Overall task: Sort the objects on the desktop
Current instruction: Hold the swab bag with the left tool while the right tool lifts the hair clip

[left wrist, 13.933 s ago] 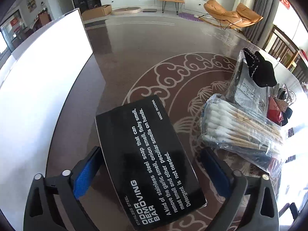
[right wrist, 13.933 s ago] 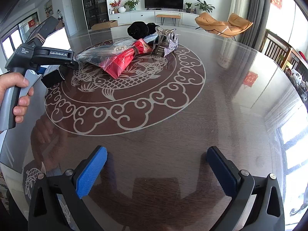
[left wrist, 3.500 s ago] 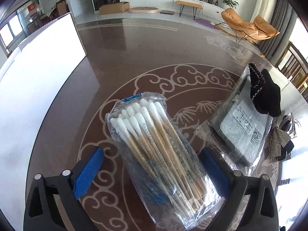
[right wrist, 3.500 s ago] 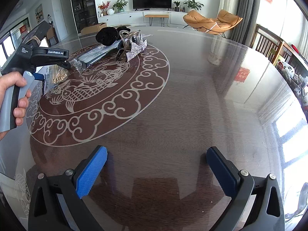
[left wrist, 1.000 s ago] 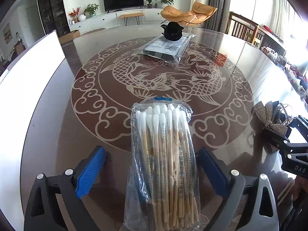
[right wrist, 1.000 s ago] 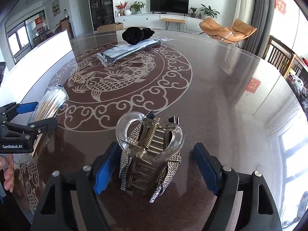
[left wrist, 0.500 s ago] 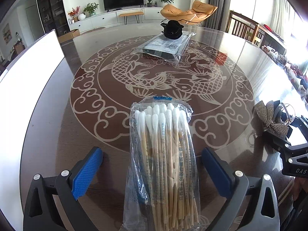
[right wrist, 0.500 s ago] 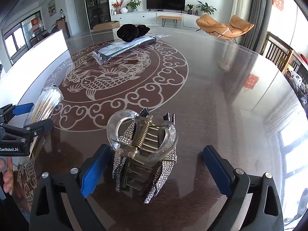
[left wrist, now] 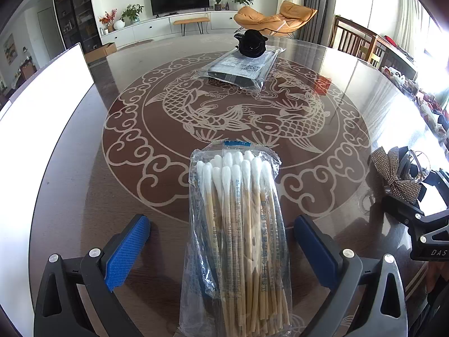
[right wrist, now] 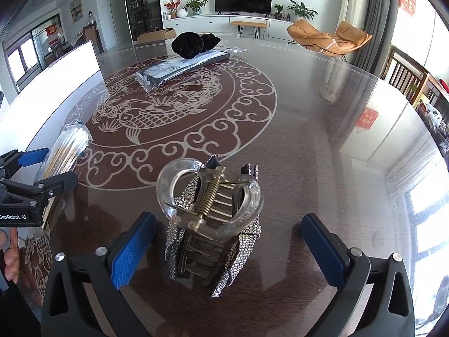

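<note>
On the tabletop (right wrist: 322, 146), the right hand-held gripper (right wrist: 228, 245) is opening around a rhinestone hair claw (right wrist: 213, 224), seemingly untouched; the left hand-held gripper (left wrist: 221, 248) stands open around a cotton swab packet (left wrist: 235, 238).

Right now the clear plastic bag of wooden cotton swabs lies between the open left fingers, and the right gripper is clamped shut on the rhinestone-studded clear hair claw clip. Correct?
Not quite. The right gripper is not clamped: the right wrist view shows its jaws opening, blue pads clear of the rhinestone-studded clear hair claw clip, which sits free on the table. The clear plastic bag of wooden cotton swabs does lie between the open left gripper fingers.
</note>
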Demonstrator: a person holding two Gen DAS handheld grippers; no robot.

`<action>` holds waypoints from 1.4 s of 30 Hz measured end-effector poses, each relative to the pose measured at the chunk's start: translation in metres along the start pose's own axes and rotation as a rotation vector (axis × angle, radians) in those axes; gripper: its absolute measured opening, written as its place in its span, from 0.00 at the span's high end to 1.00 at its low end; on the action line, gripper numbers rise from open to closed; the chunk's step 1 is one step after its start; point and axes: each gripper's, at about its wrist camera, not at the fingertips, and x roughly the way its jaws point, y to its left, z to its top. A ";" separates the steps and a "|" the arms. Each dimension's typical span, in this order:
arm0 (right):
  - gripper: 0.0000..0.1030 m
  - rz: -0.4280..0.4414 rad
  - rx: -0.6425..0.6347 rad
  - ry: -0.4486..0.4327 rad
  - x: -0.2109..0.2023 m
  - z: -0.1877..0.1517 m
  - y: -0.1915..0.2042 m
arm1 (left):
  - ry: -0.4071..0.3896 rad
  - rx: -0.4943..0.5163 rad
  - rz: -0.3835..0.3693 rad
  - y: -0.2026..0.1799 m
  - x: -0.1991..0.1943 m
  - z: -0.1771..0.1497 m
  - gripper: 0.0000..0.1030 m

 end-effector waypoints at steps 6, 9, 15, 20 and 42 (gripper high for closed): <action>0.00 0.000 0.001 0.000 0.000 0.000 0.000 | 0.000 0.000 0.000 0.000 0.000 0.000 0.00; 0.00 -0.001 0.002 -0.001 0.000 0.000 0.000 | 0.000 -0.001 0.000 0.000 0.000 0.000 0.00; 0.00 -0.001 0.003 -0.001 0.000 0.000 0.000 | 0.000 -0.001 0.000 0.000 -0.001 0.000 0.00; 0.00 -0.001 0.005 -0.001 0.000 0.000 0.000 | 0.000 -0.001 0.000 0.000 -0.001 0.000 0.00; 0.04 0.112 -0.040 0.269 0.009 0.034 -0.003 | 0.138 0.141 -0.082 -0.028 0.003 0.007 0.00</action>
